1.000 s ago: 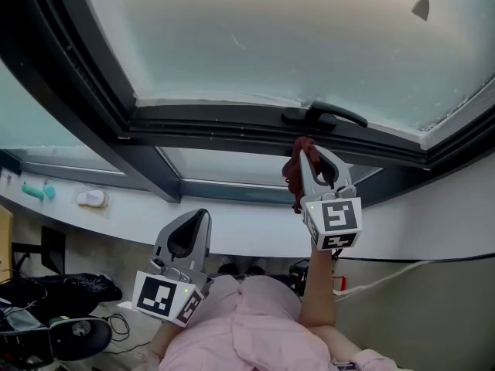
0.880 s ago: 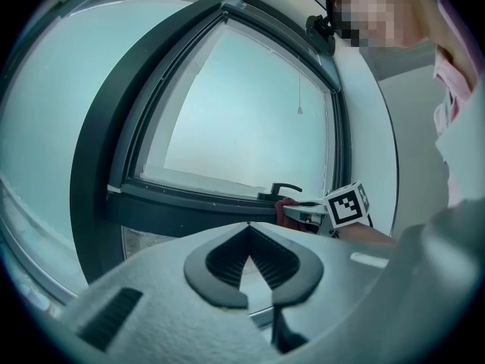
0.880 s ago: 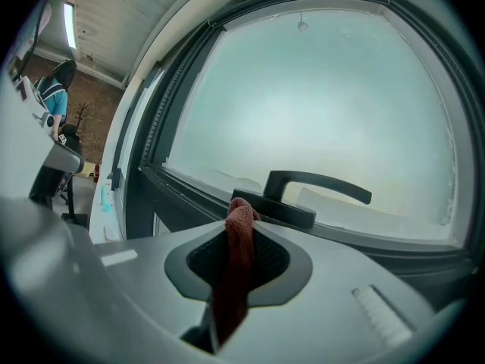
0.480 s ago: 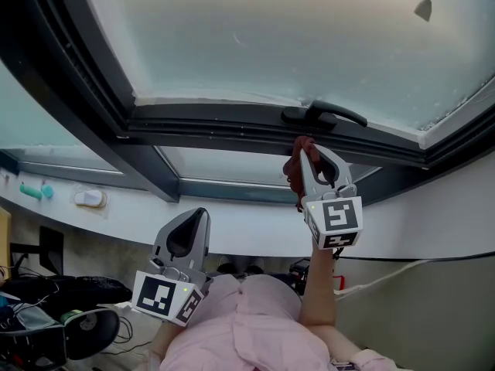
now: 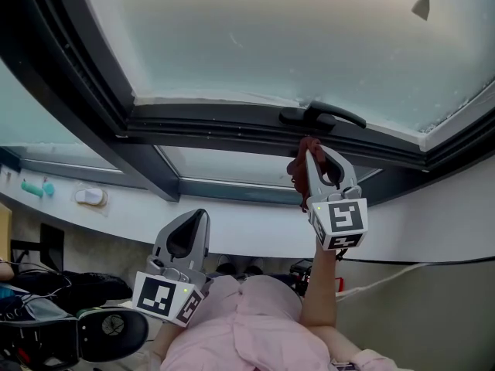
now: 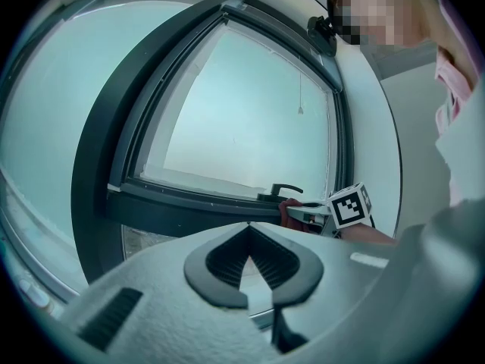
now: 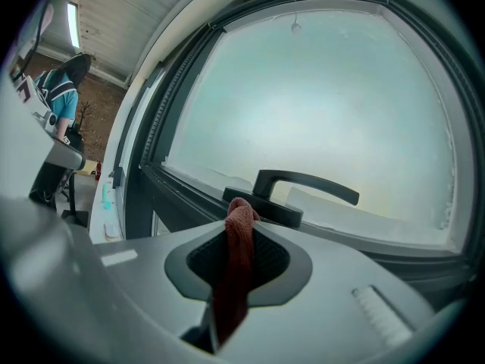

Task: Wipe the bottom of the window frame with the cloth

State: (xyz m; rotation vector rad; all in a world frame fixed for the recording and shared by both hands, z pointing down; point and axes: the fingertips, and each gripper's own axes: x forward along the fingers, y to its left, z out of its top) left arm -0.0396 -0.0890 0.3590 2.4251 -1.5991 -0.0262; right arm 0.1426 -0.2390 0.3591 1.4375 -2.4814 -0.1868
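Left gripper (image 5: 193, 224) hung low by the body, unmoved from a second ago, jaws pressed together on nothing. Right gripper (image 5: 312, 155) had edged slightly right, jaws pinching the red cloth (image 5: 296, 173), whose bunched top sat up against the dark bottom window frame (image 5: 216, 127), just under the handle (image 5: 321, 116). The shift was tiny, so the wipe was probably only starting, with most of the frame left.

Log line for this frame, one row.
right claw: shut on cloth | cloth: up at frame by handle | left claw: shut, empty, off frame
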